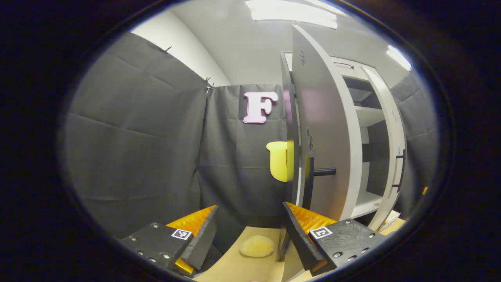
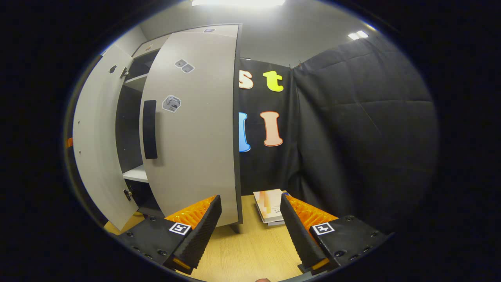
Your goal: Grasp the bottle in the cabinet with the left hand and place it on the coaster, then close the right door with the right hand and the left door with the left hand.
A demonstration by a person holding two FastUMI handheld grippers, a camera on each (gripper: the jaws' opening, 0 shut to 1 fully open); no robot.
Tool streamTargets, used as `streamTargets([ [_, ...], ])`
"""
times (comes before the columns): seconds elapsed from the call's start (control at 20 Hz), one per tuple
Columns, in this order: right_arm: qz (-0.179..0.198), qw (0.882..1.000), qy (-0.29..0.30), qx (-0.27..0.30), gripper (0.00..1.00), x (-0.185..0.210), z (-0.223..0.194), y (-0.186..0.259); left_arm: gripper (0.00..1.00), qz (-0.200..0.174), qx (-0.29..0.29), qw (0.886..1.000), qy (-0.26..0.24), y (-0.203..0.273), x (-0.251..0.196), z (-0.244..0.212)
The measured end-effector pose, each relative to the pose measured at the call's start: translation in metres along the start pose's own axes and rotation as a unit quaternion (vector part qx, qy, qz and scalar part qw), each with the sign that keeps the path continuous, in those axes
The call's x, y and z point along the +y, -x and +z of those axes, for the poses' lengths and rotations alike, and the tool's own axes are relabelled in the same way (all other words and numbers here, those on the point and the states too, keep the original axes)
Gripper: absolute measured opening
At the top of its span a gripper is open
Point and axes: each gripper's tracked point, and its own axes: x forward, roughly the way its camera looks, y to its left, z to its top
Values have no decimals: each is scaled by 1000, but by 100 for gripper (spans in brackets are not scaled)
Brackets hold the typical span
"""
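A white cabinet (image 1: 366, 117) stands on the wooden table with both doors swung open. In the left gripper view the left door (image 1: 321, 129) is close ahead, nearly edge-on, its dark handle (image 1: 325, 171) sticking out. The right door (image 1: 395, 156) hangs farther right. A round pale coaster (image 1: 257, 246) lies on the table below my open left gripper (image 1: 250, 219), with nothing on it. In the right gripper view the right door (image 2: 191, 129) shows its outer face and black handle (image 2: 150, 129). Beyond it is the left door (image 2: 94, 137). My right gripper (image 2: 250, 213) is open and holds nothing.
A small stack of books (image 2: 270, 205) lies on the table (image 2: 250, 250) right of the cabinet, just past the right gripper's fingertips; a corner of the books (image 1: 391, 217) shows past the right door. Black cloth walls close the booth behind and to both sides.
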Motion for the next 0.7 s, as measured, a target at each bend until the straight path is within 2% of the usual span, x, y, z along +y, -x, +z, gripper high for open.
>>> streamTargets([
  [0.3, 8, 1000, -3, -7, 96, -12, 3, -1, 94, -17, -5, 999, 33, 6, -30, -1],
  [0.6, 9, 1000, 0, -8, 96, -27, 3, 3, 92, -40, -7, 997, 59, 12, -84, -3],
  [0.7, 6, 1000, 0, -8, 96, -35, 4, 6, 94, -44, -8, 997, 61, 13, -100, -6],
])
